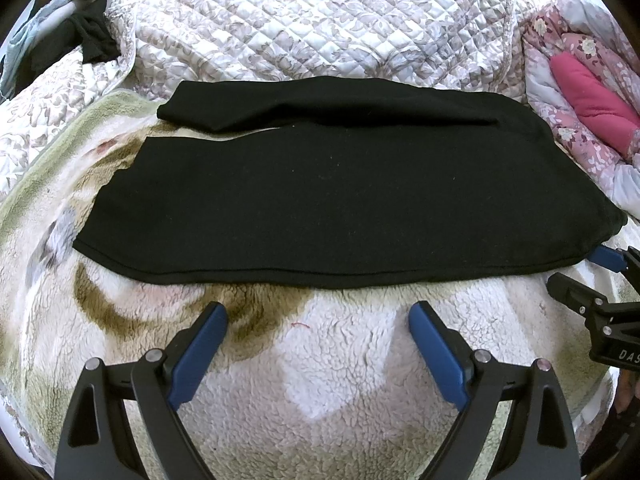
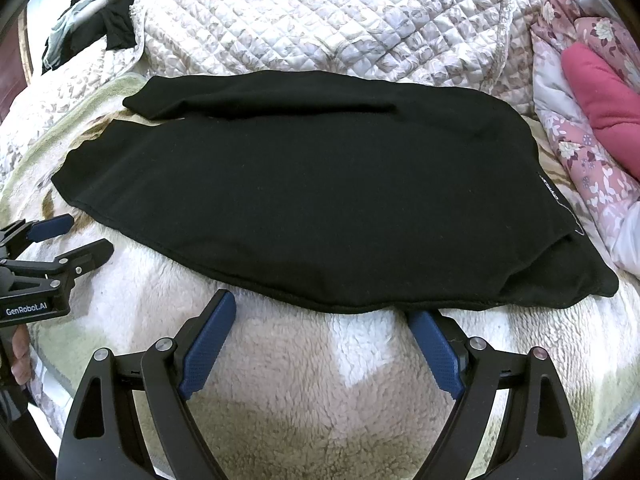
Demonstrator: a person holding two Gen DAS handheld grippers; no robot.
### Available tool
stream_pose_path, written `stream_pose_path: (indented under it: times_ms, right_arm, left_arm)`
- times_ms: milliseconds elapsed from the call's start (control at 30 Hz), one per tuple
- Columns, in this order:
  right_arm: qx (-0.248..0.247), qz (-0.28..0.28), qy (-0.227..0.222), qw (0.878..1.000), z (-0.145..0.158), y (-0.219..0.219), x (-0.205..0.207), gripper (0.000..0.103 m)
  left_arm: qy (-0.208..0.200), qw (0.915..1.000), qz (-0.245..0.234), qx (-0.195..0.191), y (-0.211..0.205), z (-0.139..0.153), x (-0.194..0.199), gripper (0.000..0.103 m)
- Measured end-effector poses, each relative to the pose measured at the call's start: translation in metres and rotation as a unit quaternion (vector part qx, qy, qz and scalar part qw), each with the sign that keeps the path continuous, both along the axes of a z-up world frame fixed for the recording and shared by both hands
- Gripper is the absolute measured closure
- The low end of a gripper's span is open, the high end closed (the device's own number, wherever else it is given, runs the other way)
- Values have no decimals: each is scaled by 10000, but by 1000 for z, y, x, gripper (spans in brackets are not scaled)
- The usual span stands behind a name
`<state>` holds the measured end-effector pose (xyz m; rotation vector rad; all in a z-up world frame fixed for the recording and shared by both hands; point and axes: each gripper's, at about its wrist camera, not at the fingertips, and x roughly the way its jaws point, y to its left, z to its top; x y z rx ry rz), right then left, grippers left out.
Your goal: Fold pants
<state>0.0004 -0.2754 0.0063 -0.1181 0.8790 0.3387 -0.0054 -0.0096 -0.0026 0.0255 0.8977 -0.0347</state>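
A: Black pants [image 1: 340, 200], where do they lie?

B: Flat on a fleece blanket [image 1: 320, 360] on the bed, legs running to the left, waist end to the right. Far leg [image 1: 304, 108] lies partly apart from the near one, a thin strip of blanket showing between them at the cuff end. In the right wrist view a small label with a loose white thread [image 2: 560, 204] shows near the waist.

A: Left tongs [image 1: 318, 316]?

B: Spread wide, blue pads [image 1: 200, 356] well apart, nothing between them. Tips sit on the near side of the pants' near hem, just short of it, over bare fleece. No contact with the cloth that I can see.

A: Right tongs [image 2: 322, 308]?

B: Also wide apart, holding nothing. Left pad is just clear of the hem. Right pad's tip [image 2: 420, 320] meets the hem edge and seems tucked slightly under it; touching or only hidden, cannot tell.

A: Surroundings?

B: Quilted bedspread [image 1: 320, 20] bunched behind the pants. Floral pink quilt [image 1: 580, 120] with a plain pink lining at the right. Dark garments [image 1: 84, 36] heaped at the far left corner.
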Motion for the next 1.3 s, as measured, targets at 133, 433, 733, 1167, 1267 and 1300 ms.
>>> stream_pose_path:
  times_ms: [133, 433, 733, 1167, 1267, 1300]
  right_arm:
    - [9, -3, -2, 10000, -1, -1, -3, 16]
    - [40, -35, 35, 10000, 1, -5, -7, 18]
    - [76, -120, 95, 9999, 5, -7, -5, 24]
    - [640, -927, 233, 9934, 13, -56, 2, 31]
    - [946, -1279, 365, 9866, 11, -76, 8, 31]
    - [1078, -1407, 421, 9833, 10, -84, 11, 31]
  left_arm:
    - [-6, 10000, -7, 22, 0, 0, 0, 10]
    - [-10, 10000, -6, 13, 1, 0, 0, 10]
    - [-10, 10000, -10, 0, 0, 0, 0, 11]
    - [-92, 9972, 471, -570, 32, 11, -3, 19]
    - [-86, 9939, 785, -776, 49, 9, -2, 19]
    - [-95, 9925, 861, -868, 55, 9, -1, 20]
